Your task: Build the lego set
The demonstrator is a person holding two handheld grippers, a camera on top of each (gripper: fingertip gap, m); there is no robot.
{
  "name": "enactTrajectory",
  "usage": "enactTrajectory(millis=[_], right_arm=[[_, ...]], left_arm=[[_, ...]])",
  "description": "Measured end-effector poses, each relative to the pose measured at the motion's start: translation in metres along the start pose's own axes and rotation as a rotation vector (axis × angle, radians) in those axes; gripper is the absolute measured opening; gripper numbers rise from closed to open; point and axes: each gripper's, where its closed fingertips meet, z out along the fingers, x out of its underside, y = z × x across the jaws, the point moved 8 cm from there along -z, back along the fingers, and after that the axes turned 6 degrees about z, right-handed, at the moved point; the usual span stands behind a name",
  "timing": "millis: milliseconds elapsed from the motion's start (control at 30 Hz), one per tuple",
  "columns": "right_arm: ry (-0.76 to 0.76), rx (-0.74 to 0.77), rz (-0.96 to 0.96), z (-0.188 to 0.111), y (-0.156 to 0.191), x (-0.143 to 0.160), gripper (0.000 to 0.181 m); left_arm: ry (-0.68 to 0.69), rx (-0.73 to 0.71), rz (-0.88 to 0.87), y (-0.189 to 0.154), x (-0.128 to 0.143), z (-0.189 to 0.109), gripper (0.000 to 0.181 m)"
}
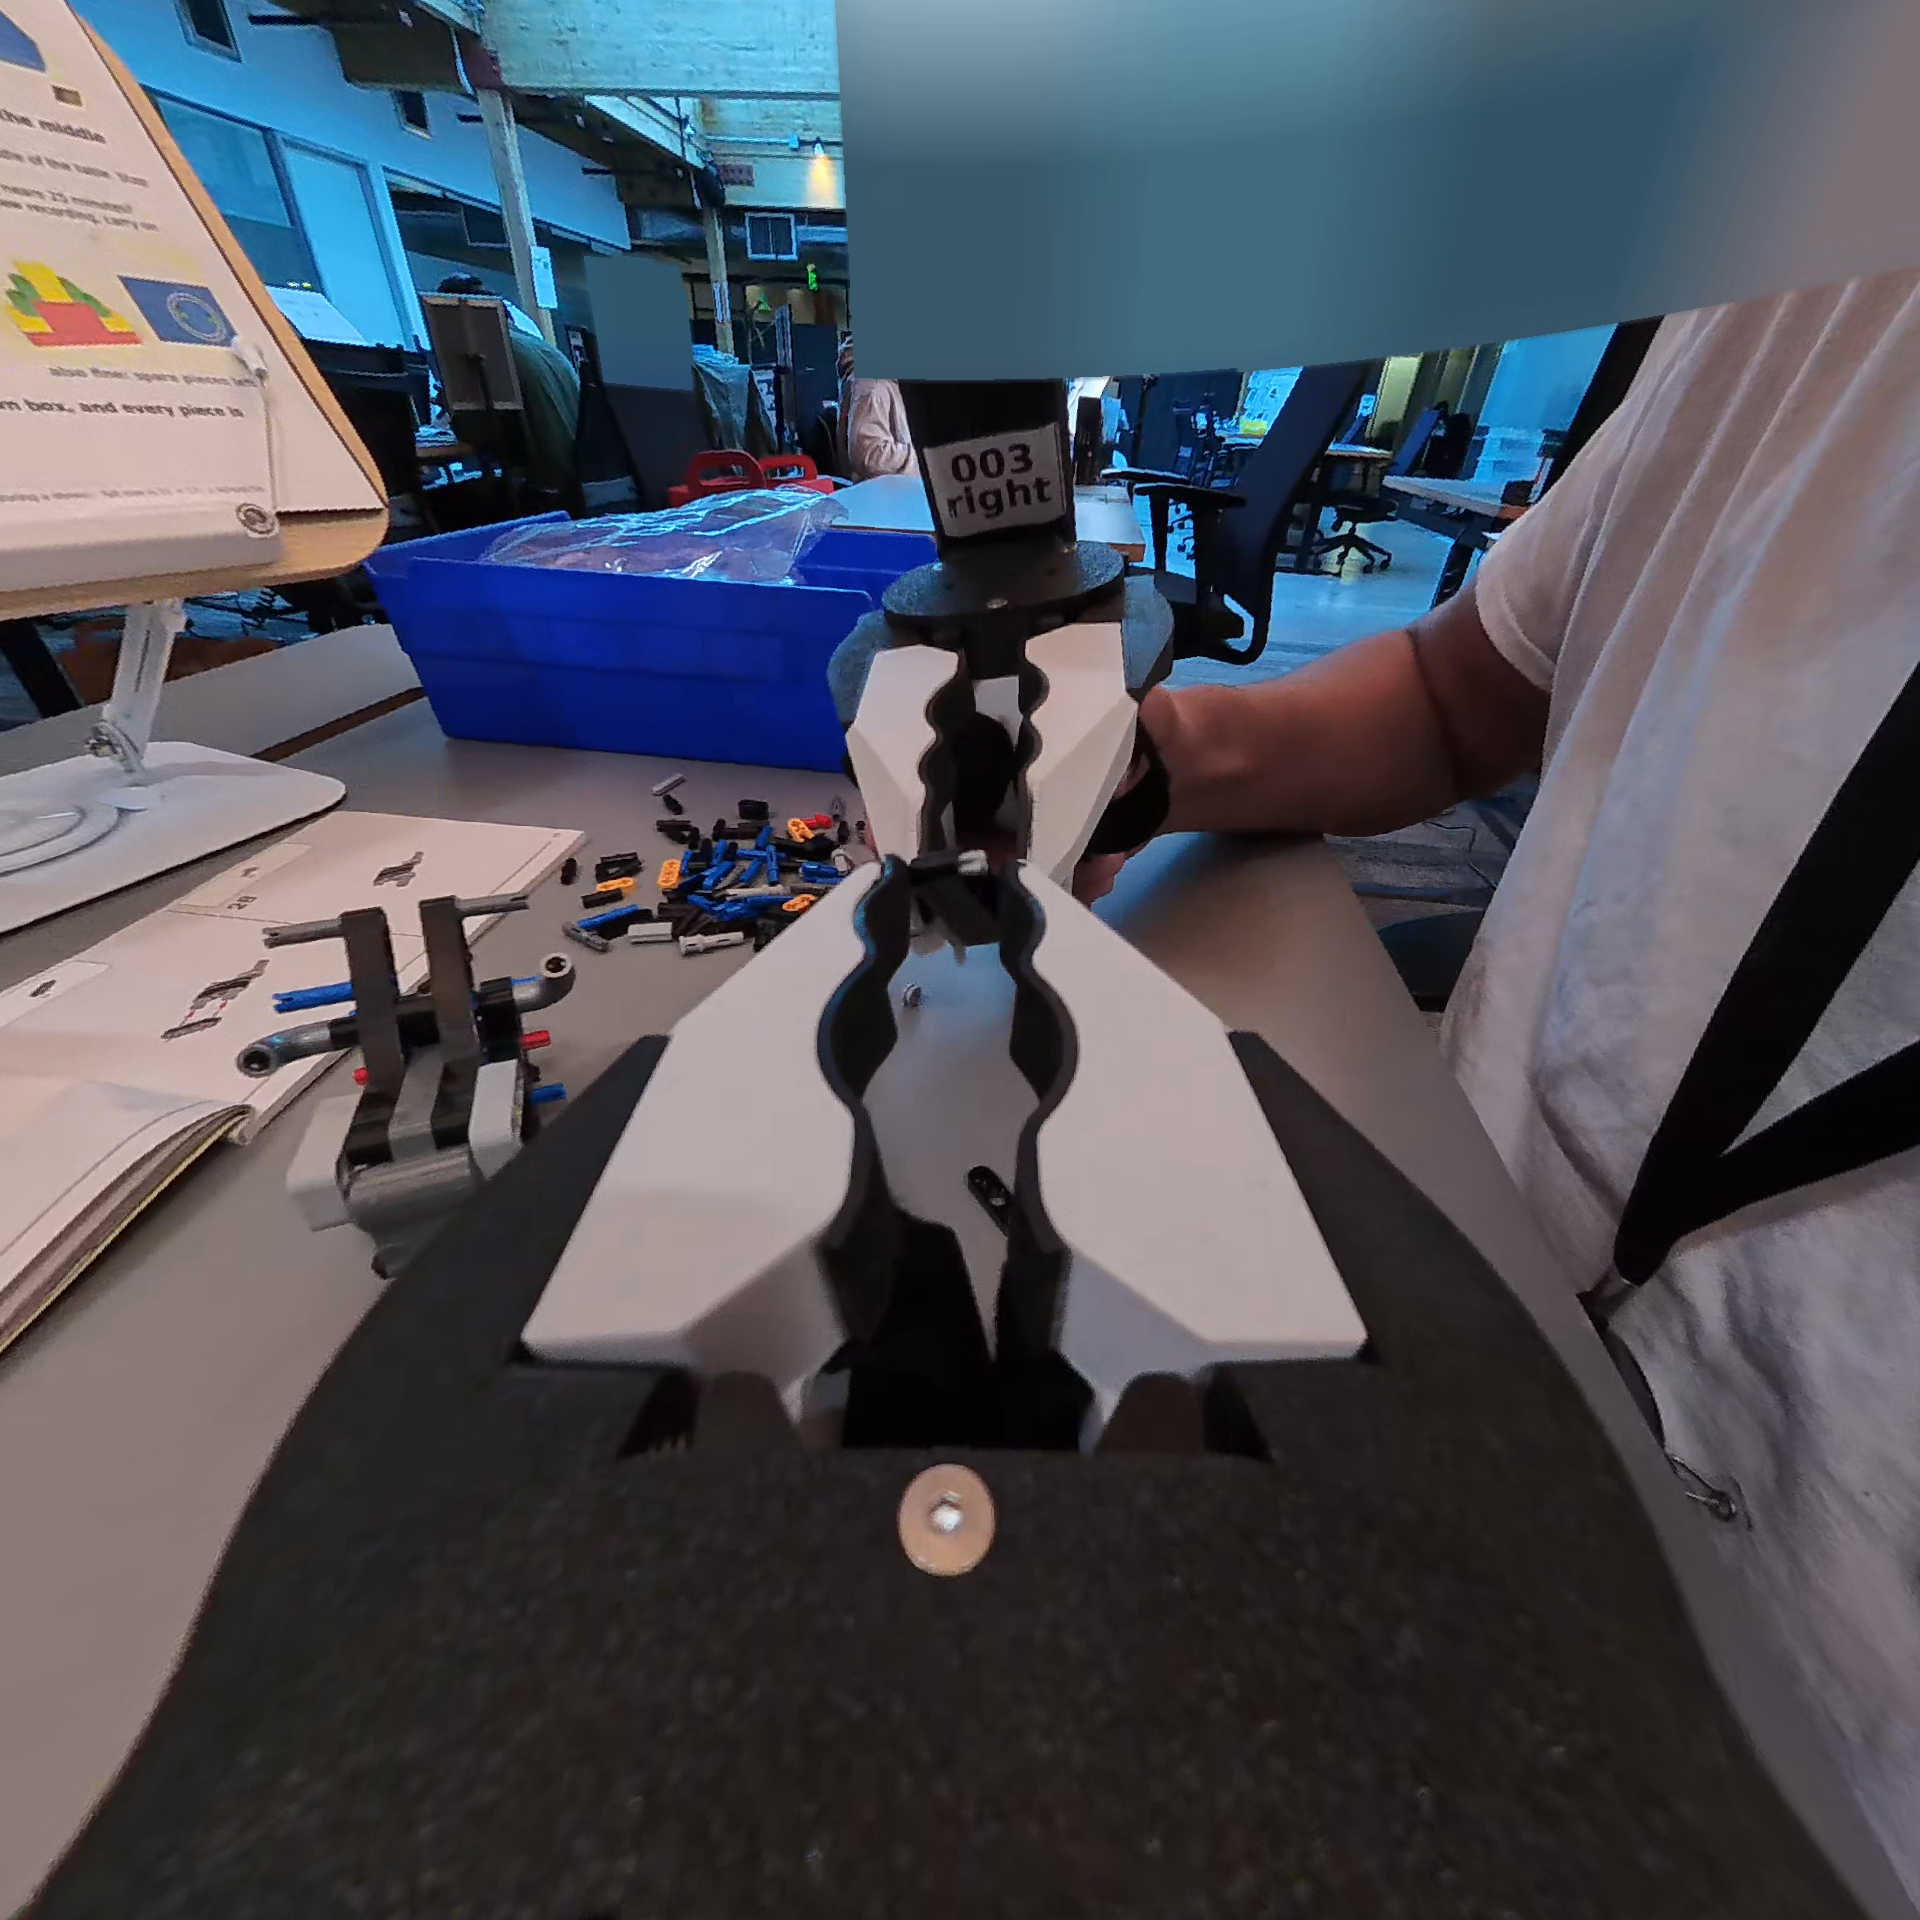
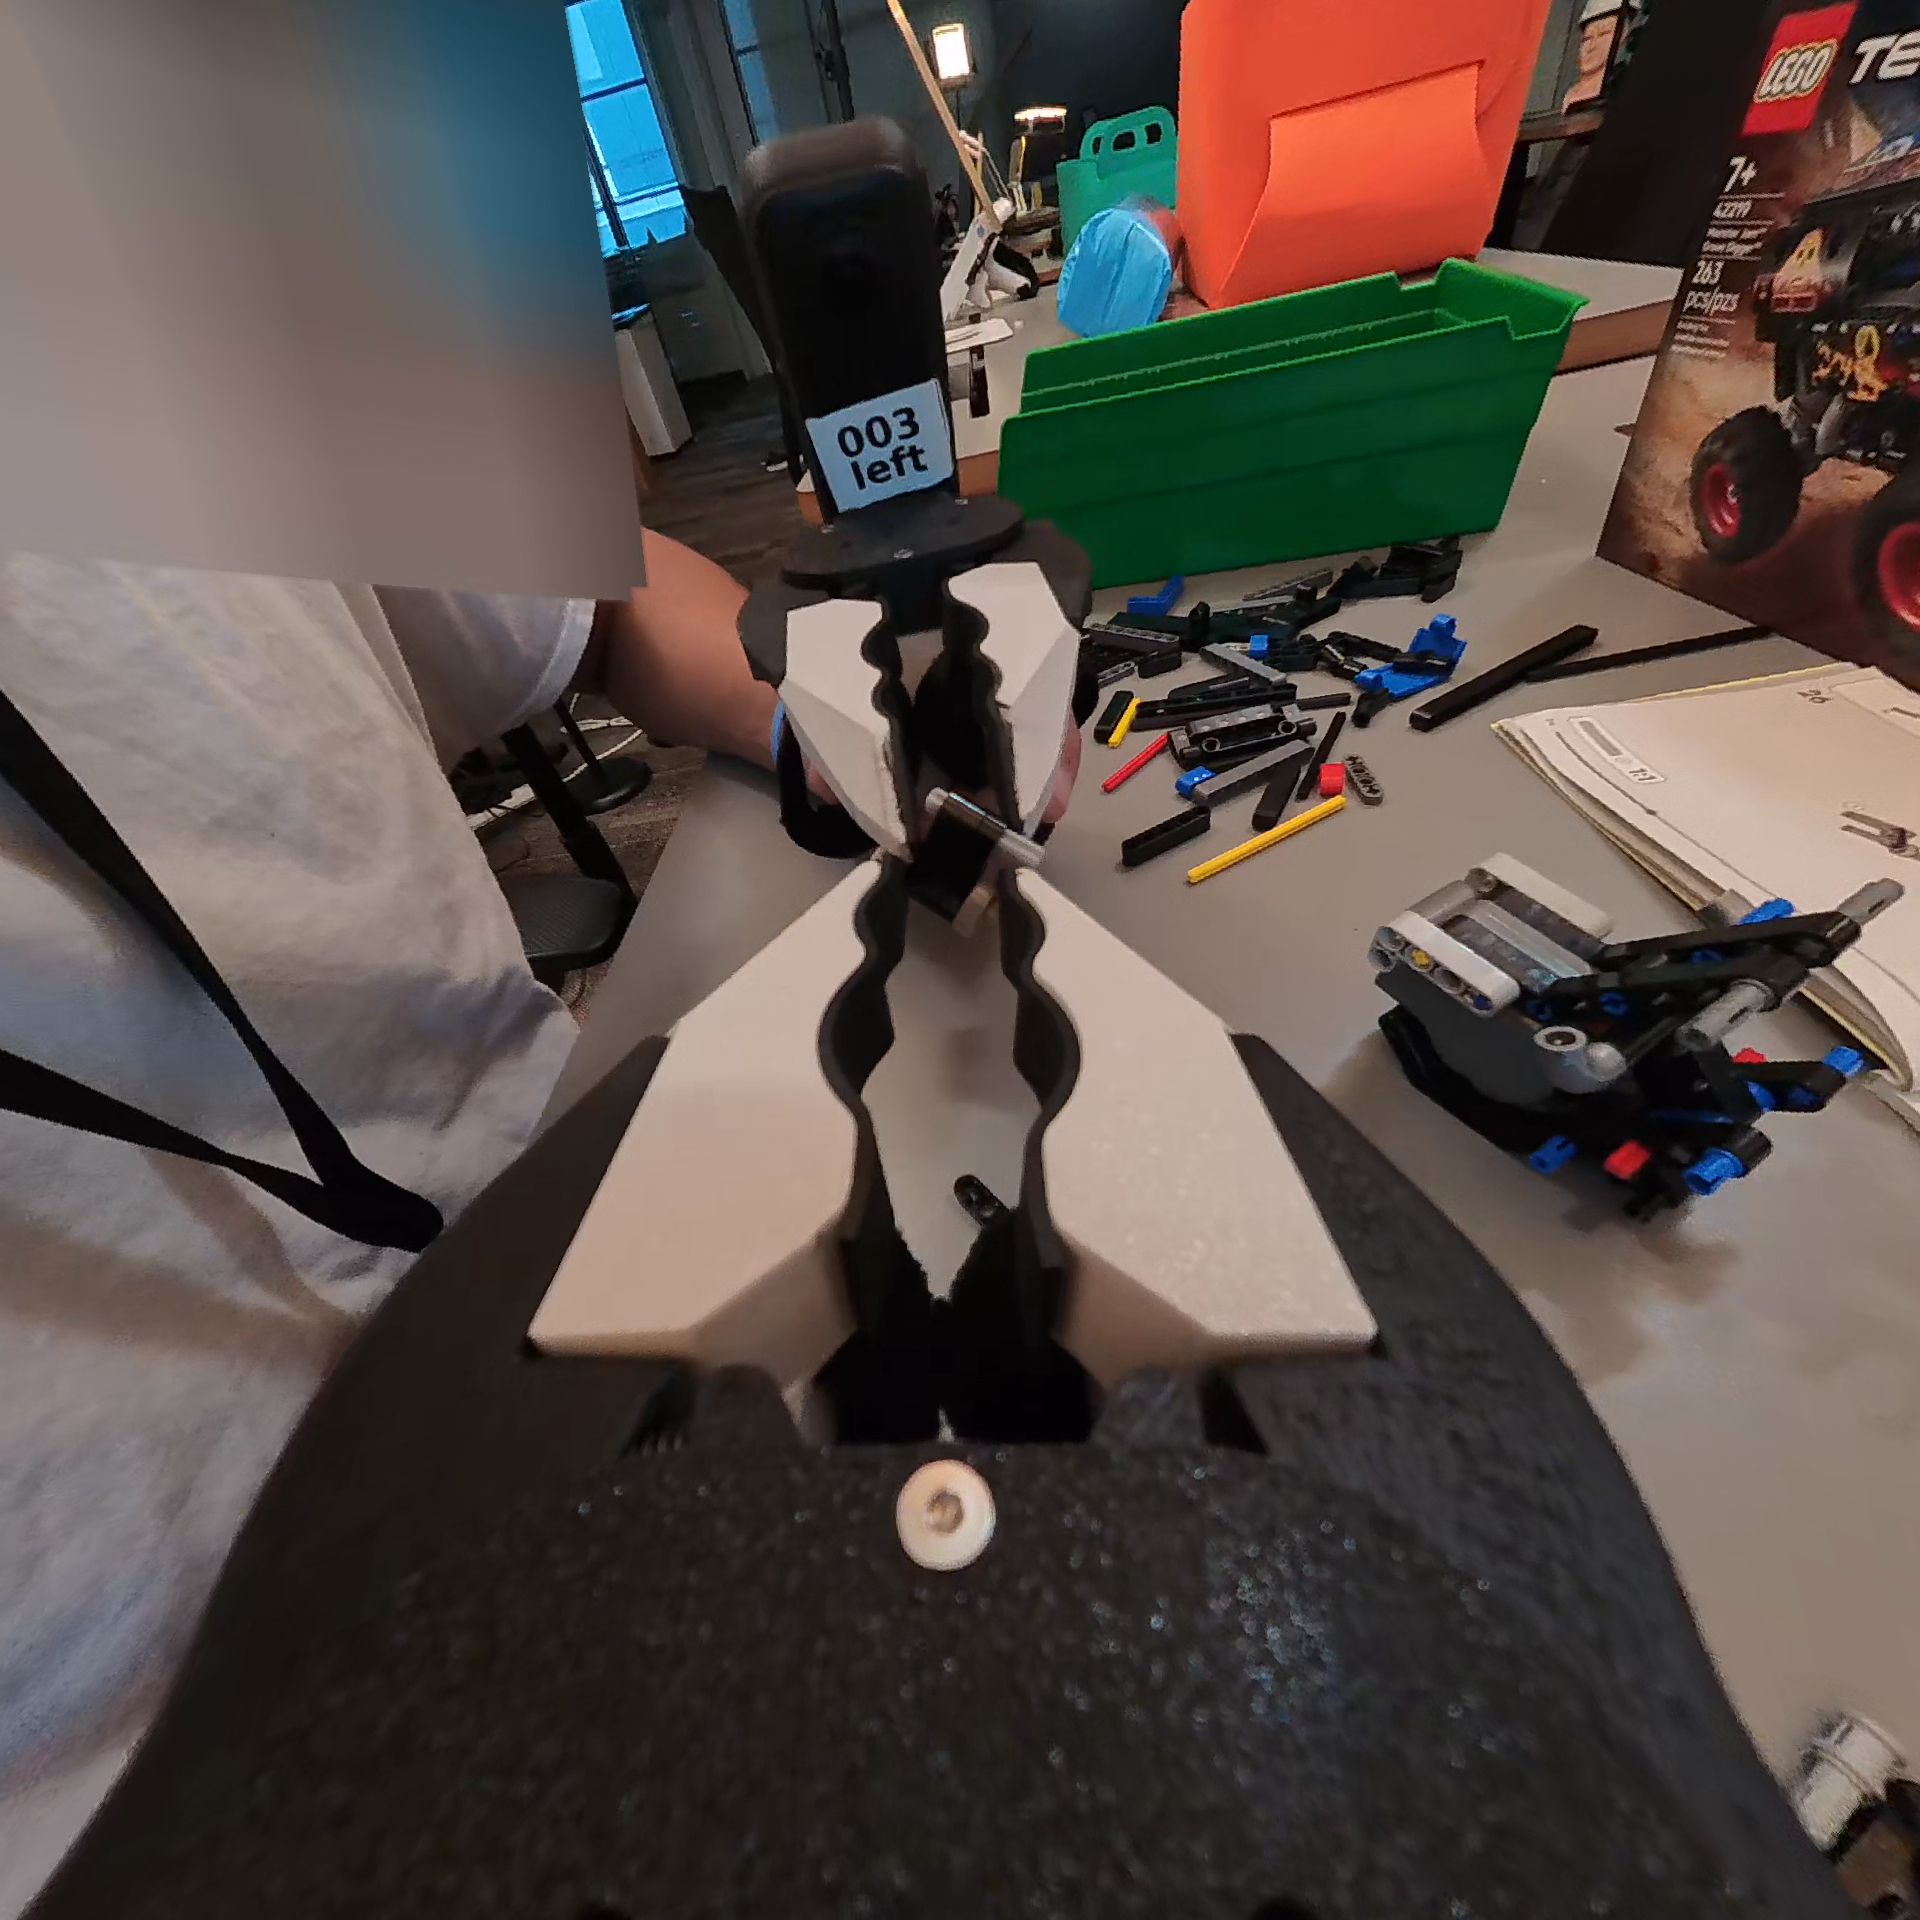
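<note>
My left gripper [image 1: 951,883] and right gripper [image 2: 943,881] face each other tip to tip above the grey table's near edge. Between them is a small black lego piece [image 1: 940,871] [image 2: 951,862] with a short grey pin [image 1: 972,860] [image 2: 992,826] through it. Both pairs of fingers are nearly closed and grip it from opposite sides. The right gripper [image 1: 971,836] shows beyond my left one, and the left gripper [image 2: 961,816] beyond my right one. The part-built black and grey model [image 1: 416,1081] [image 2: 1621,1029] stands on the table, apart from both grippers.
A heap of small pins [image 1: 727,873] lies before a blue bin [image 1: 623,655]. Beams and axles [image 2: 1278,696] lie before a green bin [image 2: 1288,436]. An open manual [image 1: 156,1018] [image 2: 1766,790], the set's box [image 2: 1787,364] and a sheet on a stand [image 1: 135,312] edge the table. A loose black piece [image 1: 987,1195] lies under the grippers. The grippers are tip to tip, or close to it.
</note>
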Motion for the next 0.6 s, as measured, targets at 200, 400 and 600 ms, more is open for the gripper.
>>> enactTrajectory(millis=[200, 400, 600], right_arm=[[-0.041, -0.01, -0.001, 0.0, 0.002, -0.004, 0.023], [-0.012, 0.134, -0.135, 0.005, 0.005, -0.003, 0.028], [0.049, 0.347, -0.363, 0.009, 0.009, 0.002, 0.013]], left_arm=[[-0.047, 0.042, -0.143, 0.006, -0.003, -0.001, 0.014], [-0.089, 0.06, -0.354, 0.017, 0.002, -0.002, 0.014], [-0.093, 0.091, -0.483, 0.022, 0.007, 0.001, 0.013]])
